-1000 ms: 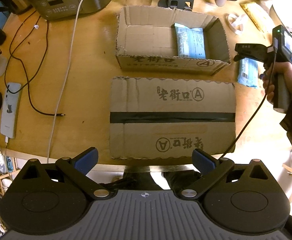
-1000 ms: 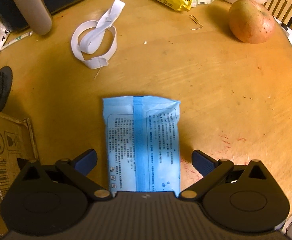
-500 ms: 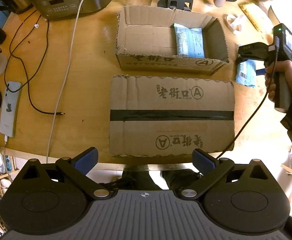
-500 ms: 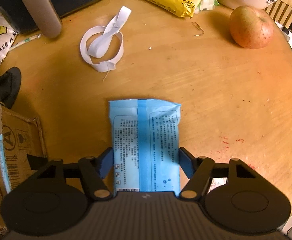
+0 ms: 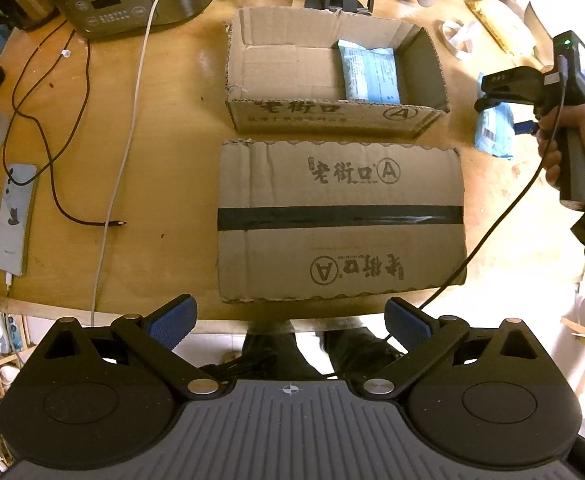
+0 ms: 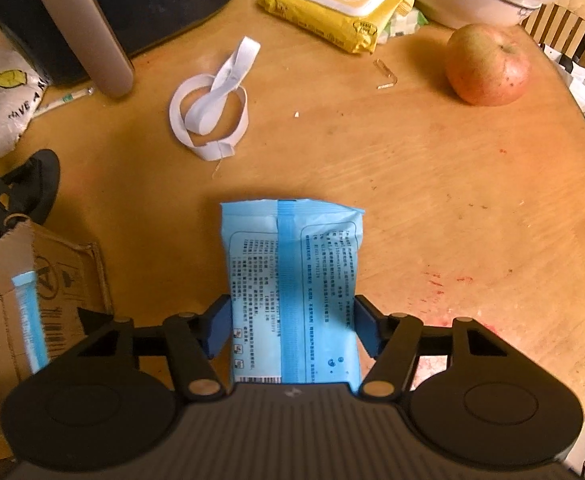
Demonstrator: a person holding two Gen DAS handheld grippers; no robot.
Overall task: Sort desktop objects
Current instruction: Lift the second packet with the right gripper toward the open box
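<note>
An open cardboard box [image 5: 334,70] stands on the round wooden table [image 5: 164,168], and a light blue printed packet [image 5: 368,70] lies flat at its right end; the rest of its floor is bare cardboard. Just in front of it lies a flattened cardboard carton [image 5: 340,220] with a strip of black tape across its middle. In the right wrist view, a corner of the box [image 6: 32,300] shows at the left edge. The right gripper [image 6: 292,330] points steeply down at the table to the right of the box, its jaws closing on a second blue packet [image 6: 292,288], with the blue pads [image 6: 218,328] pressed against both long edges. The packet's far end reaches out over the tabletop. The left gripper [image 5: 290,322] hangs over the near table edge, its jaws spread wide with nothing between them.
</note>
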